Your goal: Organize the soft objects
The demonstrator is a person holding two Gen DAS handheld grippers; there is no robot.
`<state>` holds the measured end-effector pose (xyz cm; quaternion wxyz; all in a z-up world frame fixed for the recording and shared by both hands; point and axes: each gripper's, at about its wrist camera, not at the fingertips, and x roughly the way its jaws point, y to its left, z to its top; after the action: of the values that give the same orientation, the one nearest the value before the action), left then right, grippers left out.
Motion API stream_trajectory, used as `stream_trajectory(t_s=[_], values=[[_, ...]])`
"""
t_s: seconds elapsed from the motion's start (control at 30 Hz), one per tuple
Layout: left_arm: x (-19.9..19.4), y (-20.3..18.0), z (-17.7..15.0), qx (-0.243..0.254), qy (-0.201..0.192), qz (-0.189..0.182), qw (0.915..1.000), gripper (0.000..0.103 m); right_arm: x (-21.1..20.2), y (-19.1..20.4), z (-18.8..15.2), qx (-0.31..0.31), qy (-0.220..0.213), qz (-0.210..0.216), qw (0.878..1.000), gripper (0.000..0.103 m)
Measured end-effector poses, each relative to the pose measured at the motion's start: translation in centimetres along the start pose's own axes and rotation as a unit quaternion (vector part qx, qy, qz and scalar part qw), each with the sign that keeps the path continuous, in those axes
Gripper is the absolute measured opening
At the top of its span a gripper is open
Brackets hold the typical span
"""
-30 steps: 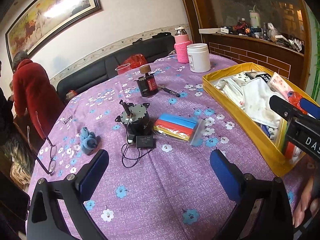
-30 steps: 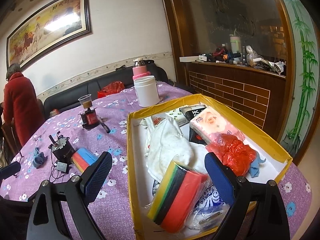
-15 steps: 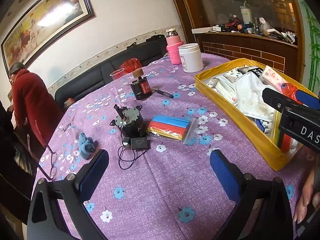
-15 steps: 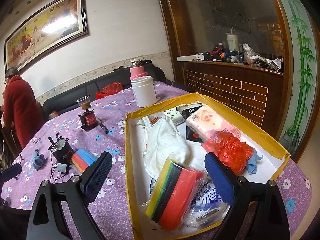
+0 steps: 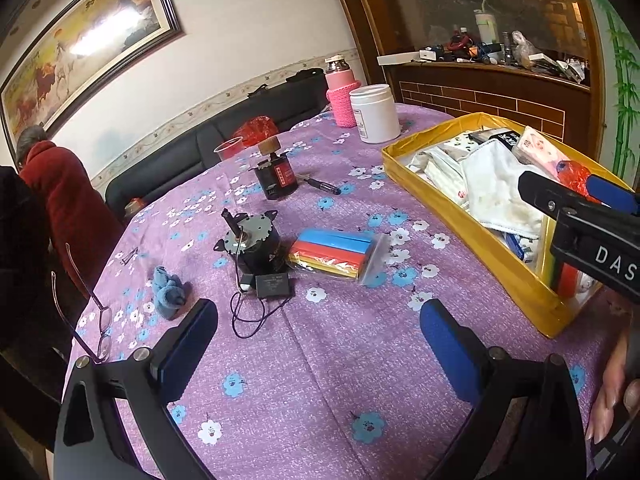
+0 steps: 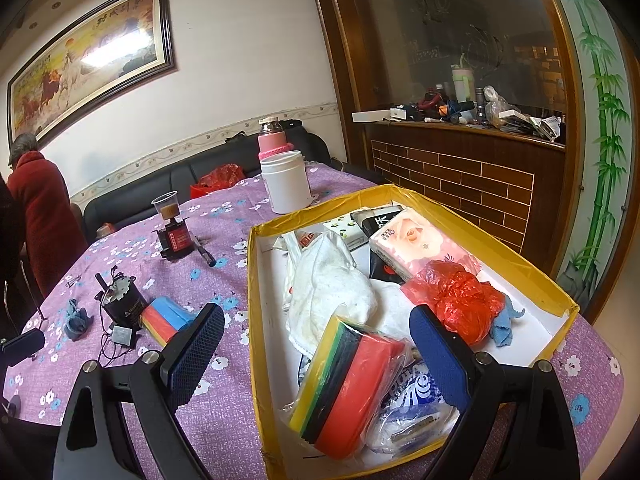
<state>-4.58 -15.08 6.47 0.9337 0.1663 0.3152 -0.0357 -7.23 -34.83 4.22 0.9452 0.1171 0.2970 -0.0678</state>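
My left gripper (image 5: 316, 332) stands open over bare tablecloth. Beyond it lie a bagged stack of coloured sponges (image 5: 336, 252) and a small blue cloth (image 5: 168, 294). My right gripper (image 6: 316, 336) is open too, hanging over the near end of the yellow box (image 6: 250, 280). No pad touches anything. Under it a second sponge pack (image 6: 348, 380) leans inside the box, beside a white towel (image 6: 328, 288), a red plastic bag (image 6: 460, 300) and a tissue pack (image 6: 420, 248). The left wrist view shows the right gripper (image 5: 580, 208) over the box (image 5: 472, 248).
A black motor with a trailing wire (image 5: 252, 244), a black and red canister (image 5: 276, 178), a pen (image 5: 324, 186), a white jar (image 5: 374, 114), a pink flask (image 5: 340, 96) and glasses (image 5: 88, 304) are on the table. A person in a red coat (image 5: 60, 200) stands at the far left.
The left wrist view has shifted a little, so the table's objects sit slightly further left. The right gripper and the box contents look the same.
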Motion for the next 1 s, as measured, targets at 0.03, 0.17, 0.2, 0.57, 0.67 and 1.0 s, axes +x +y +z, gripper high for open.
stream_trajectory(t_s=[0.03,0.17,0.2,0.57,0.67,1.0], values=[[0.01,-0.03,0.00,0.001,0.000,0.000,1.0000,0.101,-0.06,-0.08,-0.01,0.001,0.000,0.000,1.000,0.096],[-0.06,-0.18,0.01,0.004,-0.001,-0.002,1.0000,0.101,-0.08,-0.15,0.00,0.002,-0.001,-0.001,1.000,0.096],[-0.11,-0.23,0.00,0.004,-0.001,-0.004,1.0000,0.101,-0.11,-0.15,-0.02,0.002,-0.001,-0.001,1.000,0.096],[-0.16,-0.53,-0.06,0.013,-0.001,-0.020,0.9997,0.101,-0.09,-0.19,0.00,0.002,0.000,-0.001,1.000,0.096],[-0.17,-0.61,-0.08,0.014,-0.001,-0.023,0.9997,0.101,-0.15,-0.27,-0.06,0.003,0.000,-0.002,1.000,0.096],[-0.15,-0.55,-0.08,0.014,0.001,-0.027,0.9995,0.101,-0.09,-0.29,-0.08,0.003,0.002,-0.002,1.000,0.096]])
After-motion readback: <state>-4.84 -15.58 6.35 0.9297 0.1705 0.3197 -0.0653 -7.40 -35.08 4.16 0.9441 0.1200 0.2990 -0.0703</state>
